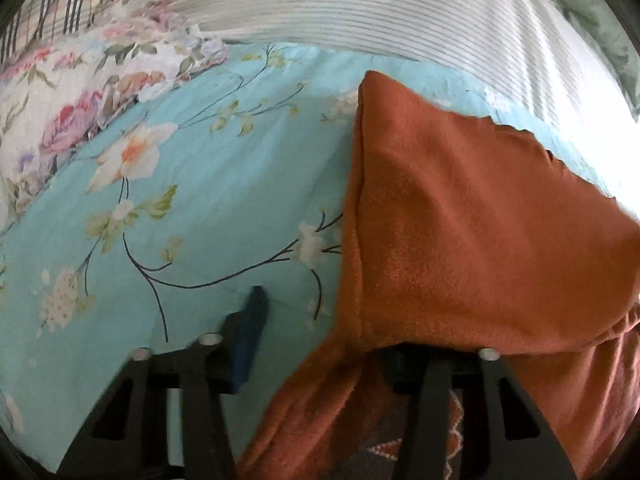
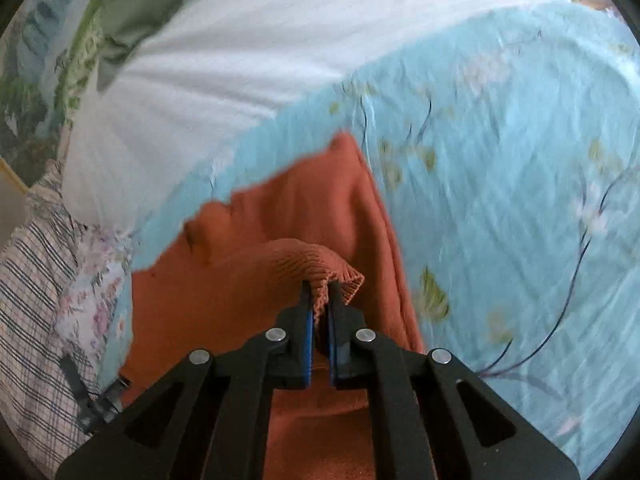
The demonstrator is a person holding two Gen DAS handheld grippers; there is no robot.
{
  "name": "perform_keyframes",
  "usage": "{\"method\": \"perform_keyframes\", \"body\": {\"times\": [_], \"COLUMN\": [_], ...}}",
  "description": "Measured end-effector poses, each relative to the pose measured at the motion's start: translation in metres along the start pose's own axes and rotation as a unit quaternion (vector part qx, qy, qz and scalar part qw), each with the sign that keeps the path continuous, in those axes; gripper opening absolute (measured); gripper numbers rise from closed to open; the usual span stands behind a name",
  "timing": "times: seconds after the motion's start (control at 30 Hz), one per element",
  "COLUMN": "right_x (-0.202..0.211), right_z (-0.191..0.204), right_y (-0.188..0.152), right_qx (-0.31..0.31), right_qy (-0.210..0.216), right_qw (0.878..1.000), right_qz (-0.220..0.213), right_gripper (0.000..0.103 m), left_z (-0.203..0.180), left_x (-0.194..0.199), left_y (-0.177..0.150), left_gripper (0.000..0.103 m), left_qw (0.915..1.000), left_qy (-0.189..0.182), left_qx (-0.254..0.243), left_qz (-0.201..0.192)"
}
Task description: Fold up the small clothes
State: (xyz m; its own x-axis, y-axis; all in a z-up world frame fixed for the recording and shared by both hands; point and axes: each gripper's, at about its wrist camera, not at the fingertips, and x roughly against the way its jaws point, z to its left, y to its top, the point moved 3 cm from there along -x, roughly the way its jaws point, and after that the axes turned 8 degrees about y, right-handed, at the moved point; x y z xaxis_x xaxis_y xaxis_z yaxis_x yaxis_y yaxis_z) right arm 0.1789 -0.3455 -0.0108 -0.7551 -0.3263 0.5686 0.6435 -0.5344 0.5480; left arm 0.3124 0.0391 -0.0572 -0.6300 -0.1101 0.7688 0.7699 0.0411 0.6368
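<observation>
A rust-orange knit garment [image 1: 460,216] lies on the light blue floral bedsheet [image 1: 208,200]. In the left wrist view its near part drapes over my left gripper [image 1: 324,332]; the left blue-padded finger [image 1: 250,340] shows bare, the right finger is hidden under the cloth, and the jaws stand wide apart. In the right wrist view my right gripper [image 2: 320,304] is shut on the garment's ribbed hem [image 2: 320,264], lifting it above the rest of the orange garment [image 2: 288,200].
A white ribbed blanket [image 1: 380,8] lies at the far side. A pink floral quilt [image 1: 80,92] and a plaid cloth [image 2: 36,292] sit to one side. A green cloth [image 2: 132,12] is at the back. A patterned rug [image 1: 384,452] shows below the bed edge.
</observation>
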Motion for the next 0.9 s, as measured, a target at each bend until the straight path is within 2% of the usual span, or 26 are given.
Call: {"method": "perform_keyframes", "body": {"times": [0.03,0.1,0.17,0.2,0.27,0.33,0.37,0.4,0.43,0.5,0.53,0.57,0.63,0.67,0.7,0.73,0.77,0.8,0.83,0.87,0.9], "right_x": [-0.003,-0.007,-0.013,-0.012,-0.015,-0.015,-0.009,0.003,0.012,0.026,0.023,0.016,-0.007,-0.019,-0.035,-0.046,-0.055,-0.055,-0.046,-0.036,-0.021], "right_z": [0.004,0.012,0.018,0.017,0.012,0.005,0.004,0.006,0.009,0.025,0.032,0.04,0.053,0.056,0.057,0.054,0.047,0.035,0.026,0.02,0.014], "right_y": [-0.004,-0.007,-0.008,-0.006,-0.004,-0.004,-0.004,-0.002,0.0,0.003,0.005,0.004,-0.001,-0.004,-0.008,-0.01,-0.011,-0.007,-0.001,0.003,0.006], "right_qx": [0.003,0.019,0.039,0.041,0.041,0.032,0.031,0.039,0.047,0.063,0.074,0.087,0.103,0.111,0.114,0.115,0.113,0.097,0.077,0.062,0.05], "right_qy": [0.008,0.009,-0.011,-0.018,-0.037,-0.051,-0.07,-0.103,-0.117,-0.098,-0.084,-0.064,-0.025,-0.013,0.001,-0.004,-0.027,-0.039,-0.044,-0.061,-0.097], "right_qw": [1.0,1.0,0.999,0.999,0.998,0.998,0.997,0.994,0.992,0.991,0.992,0.993,0.994,0.993,0.992,0.991,0.989,0.991,0.995,0.996,0.994], "right_qz": [0.003,0.008,0.01,0.009,0.016,0.029,0.017,-0.007,-0.027,-0.059,-0.055,-0.037,0.008,0.024,0.053,0.073,0.086,0.079,0.053,0.029,-0.001], "right_gripper": [0.007,0.007,0.007,0.007,0.007,0.007,0.014,0.014,0.014,0.015,0.018,0.033,0.055,0.057,0.057,0.057,0.056,0.051,0.04,0.035,0.038], "left_z": [0.002,0.019,0.042,0.048,0.053,0.053,0.049,0.047,0.045,0.044,0.045,0.046,0.047,0.046,0.045,0.045,0.045,0.045,0.046,0.048,0.048], "left_x": [0.003,0.013,0.013,0.008,-0.005,-0.003,-0.003,-0.003,-0.003,-0.001,-0.002,-0.003,-0.002,-0.001,-0.001,-0.001,-0.001,-0.001,-0.002,-0.002,-0.002], "left_y": [0.001,0.001,-0.003,-0.005,-0.012,-0.011,-0.011,-0.011,-0.012,-0.014,-0.013,-0.013,-0.014,-0.014,-0.014,-0.013,-0.014,-0.014,-0.014,-0.014,-0.015], "left_gripper": [0.03,0.028,0.029,0.029,0.029,0.031,0.032,0.032,0.032,0.032,0.032,0.032,0.032,0.032,0.032,0.032,0.032,0.032,0.032,0.032,0.033], "left_qw": [1.0,0.9983,0.9922,0.99,0.9866,0.987,0.9892,0.9902,0.991,0.9917,0.9914,0.9911,0.9911,0.9913,0.9914,0.9914,0.9913,0.9909,0.9905,0.9897,0.9892], "left_qy": [-0.001,0.0,-0.033,-0.043,-0.062,-0.066,-0.059,-0.054,-0.049,-0.045,-0.046,-0.047,-0.047,-0.045,-0.045,-0.044,-0.045,-0.048,-0.05,-0.055,-0.058], "left_qx": [0.007,0.053,0.119,0.134,0.148,0.145,0.132,0.127,0.123,0.12,0.122,0.124,0.124,0.123,0.123,0.123,0.123,0.126,0.128,0.132,0.134], "left_qz": [-0.005,-0.023,-0.014,-0.002,0.028,0.021,0.02,0.019,0.016,0.012,0.011,0.01,0.008,0.007,0.007,0.006,0.005,0.005,0.005,0.005,0.005]}}
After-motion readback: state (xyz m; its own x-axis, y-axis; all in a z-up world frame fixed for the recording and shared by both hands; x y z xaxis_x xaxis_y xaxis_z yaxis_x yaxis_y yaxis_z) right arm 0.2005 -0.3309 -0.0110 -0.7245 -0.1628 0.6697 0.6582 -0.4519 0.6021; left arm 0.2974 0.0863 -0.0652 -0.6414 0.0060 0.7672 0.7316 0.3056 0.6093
